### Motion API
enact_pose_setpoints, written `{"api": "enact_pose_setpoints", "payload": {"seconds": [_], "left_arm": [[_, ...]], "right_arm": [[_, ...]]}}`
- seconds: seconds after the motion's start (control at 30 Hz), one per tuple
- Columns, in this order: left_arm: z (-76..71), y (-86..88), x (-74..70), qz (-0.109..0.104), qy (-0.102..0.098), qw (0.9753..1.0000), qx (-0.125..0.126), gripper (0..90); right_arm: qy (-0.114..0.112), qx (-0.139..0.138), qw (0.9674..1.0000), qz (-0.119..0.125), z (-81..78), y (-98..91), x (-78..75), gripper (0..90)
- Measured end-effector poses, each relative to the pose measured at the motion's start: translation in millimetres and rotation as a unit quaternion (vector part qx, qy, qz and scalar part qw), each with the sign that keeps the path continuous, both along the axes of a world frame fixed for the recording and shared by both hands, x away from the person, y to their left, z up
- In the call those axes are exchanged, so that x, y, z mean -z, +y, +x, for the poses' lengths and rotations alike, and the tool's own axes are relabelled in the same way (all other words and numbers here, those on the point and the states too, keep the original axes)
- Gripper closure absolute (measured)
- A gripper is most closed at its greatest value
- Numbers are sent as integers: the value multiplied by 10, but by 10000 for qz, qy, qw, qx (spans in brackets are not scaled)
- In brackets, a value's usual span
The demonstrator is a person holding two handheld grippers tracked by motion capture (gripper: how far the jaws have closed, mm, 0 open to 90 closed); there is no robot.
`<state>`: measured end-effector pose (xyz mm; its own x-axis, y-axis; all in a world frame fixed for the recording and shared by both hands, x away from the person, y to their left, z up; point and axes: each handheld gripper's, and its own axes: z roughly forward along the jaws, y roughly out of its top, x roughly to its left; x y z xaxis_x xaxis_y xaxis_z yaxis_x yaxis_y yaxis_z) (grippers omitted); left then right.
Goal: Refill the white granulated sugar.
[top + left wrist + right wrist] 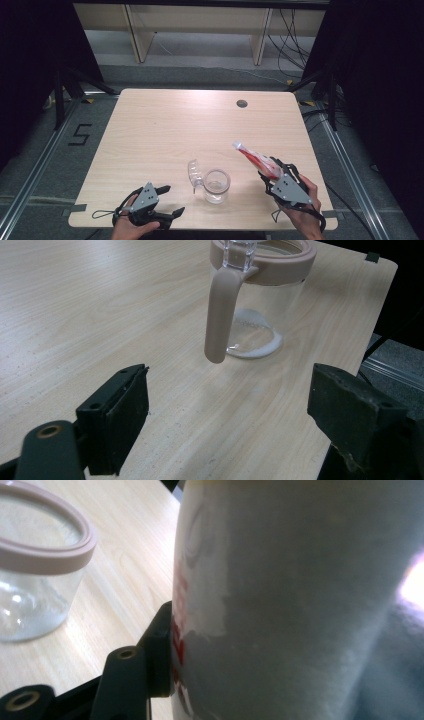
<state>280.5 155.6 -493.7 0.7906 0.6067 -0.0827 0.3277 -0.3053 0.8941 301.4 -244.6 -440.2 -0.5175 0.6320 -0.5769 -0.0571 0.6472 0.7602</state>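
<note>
A clear glass jug (216,186) with a pale pink rim and handle (220,315) stands near the table's front edge, its clear lid (194,173) flipped open to the left. My right gripper (268,176) is shut on a white and red packet (256,158), held tilted with its top pointing up and left, just right of the jug. The packet (280,605) sits close against the black jaw pad (161,645), with the jug (35,570) beyond it. My left gripper (172,200) rests open and empty left of the jug, facing the handle.
The light wooden table (165,130) has a dark round hole (242,103) at the back right. Its right edge (372,315) lies close behind the jug. Black stands and cables surround the table on the grey floor.
</note>
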Motion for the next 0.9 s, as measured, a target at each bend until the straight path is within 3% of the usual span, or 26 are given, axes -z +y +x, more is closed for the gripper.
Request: {"api": "enact_pose_setpoints", "payload": {"seconds": [0.03, 0.07, 0.13, 0.23, 0.33, 0.37, 0.5, 0.6, 0.63, 0.67, 0.7, 0.8, 0.83, 0.9], "left_arm": [[12, 7, -2, 42, -79, 9999, 62, 163], [8, 7, -5, 65, -67, 9999, 37, 163], [-5, -10, 4, -53, 21, 10000, -18, 163], [-5, -9, 5, -56, 21, 10000, -16, 163], [-4, -6, 4, -51, 15, 10000, -17, 163], [7, 0, 1, -14, -68, 10000, 46, 163], [9, 7, -2, 53, -72, 9999, 52, 163], [-3, -5, 4, -17, 20, 10000, -14, 164], [-5, -6, 5, -14, 26, 10000, -16, 164], [-5, -6, 6, -11, 28, 10000, -17, 163], [-4, -5, 7, -10, 29, 10000, -18, 163], [10, 7, -1, 71, -70, 9999, 28, 163], [9, 7, -1, 70, -60, 10000, 21, 163], [7, 7, -1, 70, -64, 10000, 29, 164]], "right_arm": [[-55, -24, 9999, -153, -37, 22, -4, 464], [-55, -24, 9999, -153, -37, 22, -4, 464], [-150, -24, 9990, -412, -77, 48, -10, 464], [-371, 31, 9944, -991, -129, 96, -13, 465], [-392, -23, 9913, -1259, -172, 137, -9, 466], [-392, -23, 9913, -1259, -172, 137, -9, 466], [-510, 42, 9883, -1438, -204, 168, 5, 466], [-565, 68, 9819, -1804, -223, 208, 24, 467], [-565, 68, 9819, -1804, -223, 208, 24, 467], [-601, 64, 9799, -1903, -221, 218, 33, 467], [-744, 70, 9750, -2094, -228, 229, 27, 467], [-850, 8, 9679, -2367, -230, 254, 28, 468], [-810, 67, 9710, -2251, -235, 260, 56, 468], [-881, 78, 9662, -2419, -239, 268, 55, 468]]}}
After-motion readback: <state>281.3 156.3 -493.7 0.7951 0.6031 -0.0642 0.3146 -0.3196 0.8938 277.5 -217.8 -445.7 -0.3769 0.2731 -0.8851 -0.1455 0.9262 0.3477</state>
